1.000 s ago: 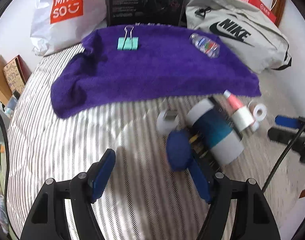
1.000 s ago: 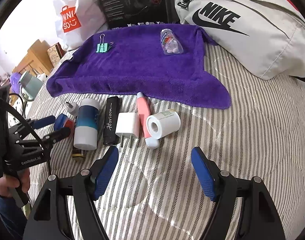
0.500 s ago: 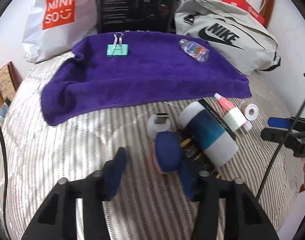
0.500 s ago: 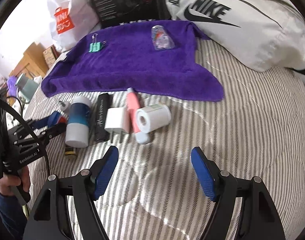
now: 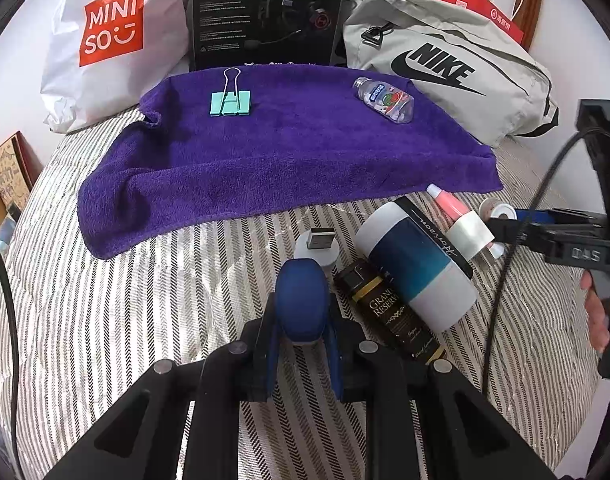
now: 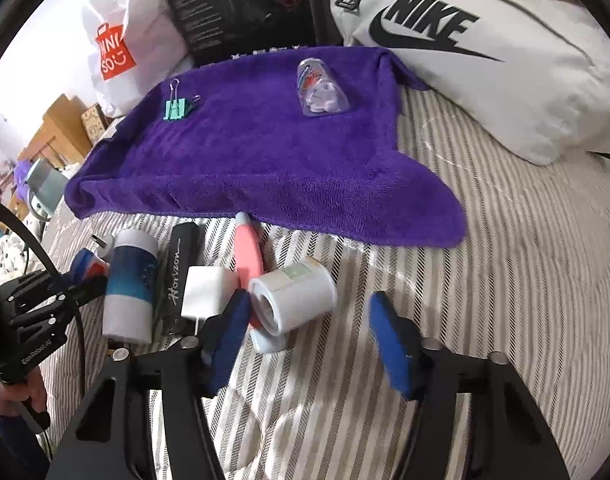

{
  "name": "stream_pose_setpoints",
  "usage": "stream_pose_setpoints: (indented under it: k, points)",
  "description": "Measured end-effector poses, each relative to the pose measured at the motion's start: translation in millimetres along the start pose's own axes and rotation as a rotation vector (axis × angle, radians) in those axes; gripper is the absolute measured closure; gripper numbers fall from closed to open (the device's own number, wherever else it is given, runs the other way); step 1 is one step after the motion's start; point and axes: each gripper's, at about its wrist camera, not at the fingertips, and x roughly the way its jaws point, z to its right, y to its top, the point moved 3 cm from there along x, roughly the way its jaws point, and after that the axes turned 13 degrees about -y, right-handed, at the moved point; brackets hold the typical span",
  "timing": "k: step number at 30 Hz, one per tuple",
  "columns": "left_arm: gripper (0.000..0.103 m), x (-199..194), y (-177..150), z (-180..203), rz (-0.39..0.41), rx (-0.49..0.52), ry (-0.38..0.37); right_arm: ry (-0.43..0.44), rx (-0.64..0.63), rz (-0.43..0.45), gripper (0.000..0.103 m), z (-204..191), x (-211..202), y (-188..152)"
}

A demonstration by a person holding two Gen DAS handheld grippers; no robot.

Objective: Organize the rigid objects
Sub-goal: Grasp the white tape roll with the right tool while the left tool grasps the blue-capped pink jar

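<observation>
While my left gripper pinches a rounded blue plastic object on the striped bedcover, my right gripper hangs spread wide near the white tape roll. Done so far, I judge: mint binder clip & small clear bottle on the purple towel. Left: approx. six items incl. the blue-and-white cylinder, all off the towel.
</observation>
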Motion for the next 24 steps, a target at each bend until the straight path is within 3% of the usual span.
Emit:
stream_pose_setpoints:
  k: [1, 4, 6, 9, 12, 15, 21, 24]
  points:
    - [0.084, 0, 0, -2, 0.003, -0.007, -0.010, 0.018, 0.000, 0.005, 0.046, 1, 2, 2]
    - [0.084, -1, 1, -4, 0.006, -0.024, -0.029, 0.069, -0.004, 0.016, 0.065, 2, 3, 9]
    - [0.084, -2, 1, -6, 0.012, -0.036, -0.038, 0.092, 0.013, -0.006, 0.065, 4, 4, 11]
    - [0.084, -1, 1, -5, 0.014, -0.037, -0.036, 0.039, -0.017, 0.002, 0.066, 4, -1, 10]
    - [0.084, -2, 1, -6, 0.010, -0.035, -0.038, -0.071, -0.042, 0.003, 0.066, 15, -11, 2]
    - [0.084, -3, 0, -8, 0.002, -0.014, 0.010, -0.163, -0.082, -0.009, 0.066, 21, -12, -10]
    - [0.084, -4, 1, -16, 0.007, -0.004, 0.072, -0.220, -0.119, 0.024, 0.067, 17, -12, -20]
    - [0.083, -5, 1, -18, 0.025, -0.012, 0.061, -0.230, -0.118, 0.040, 0.067, 17, -12, -24]
